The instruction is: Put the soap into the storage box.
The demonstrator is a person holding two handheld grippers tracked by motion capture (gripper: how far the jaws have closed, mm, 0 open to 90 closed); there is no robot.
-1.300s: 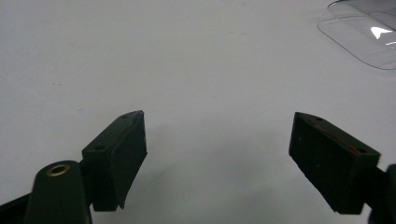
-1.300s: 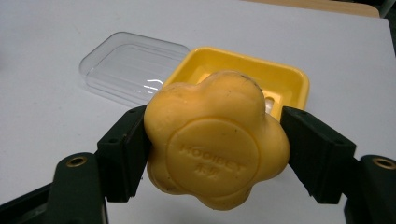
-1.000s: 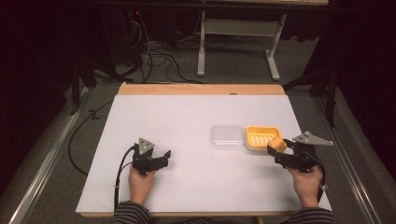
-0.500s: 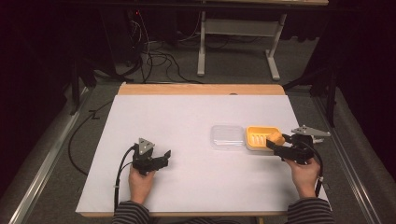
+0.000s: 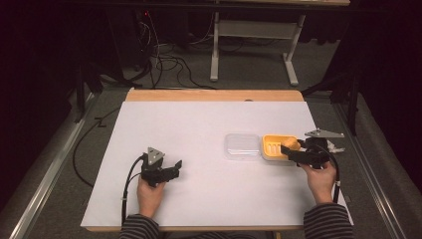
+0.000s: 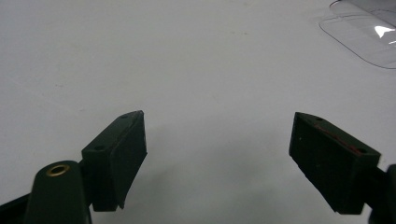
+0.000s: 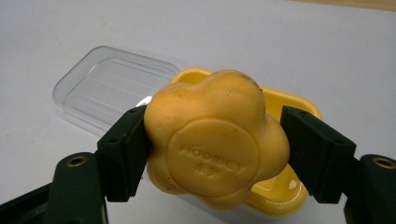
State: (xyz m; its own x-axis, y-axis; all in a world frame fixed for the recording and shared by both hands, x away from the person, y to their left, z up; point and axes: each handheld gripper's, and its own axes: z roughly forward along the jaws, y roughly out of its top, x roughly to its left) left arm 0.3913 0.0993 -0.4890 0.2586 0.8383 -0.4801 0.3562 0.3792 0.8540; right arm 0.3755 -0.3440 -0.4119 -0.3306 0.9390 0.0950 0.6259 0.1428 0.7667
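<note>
The right gripper [image 7: 212,154] clamps a yellow soap [image 7: 215,140] above the tray [image 5: 272,147]. The left gripper [image 6: 217,163] rests on the desk [image 5: 199,129], jaws open

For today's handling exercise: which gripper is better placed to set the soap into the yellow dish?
Right. The right gripper already clamps the soap just above the dish; the left gripper sits open, far off.

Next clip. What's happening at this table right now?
A person holds a gripper in each hand at a white table. The right gripper is shut on a yellow flower-shaped soap, held just above a yellow soap dish. A clear plastic lid lies beside the dish, touching its left side. The left gripper rests open on bare table, holding nothing.
</note>
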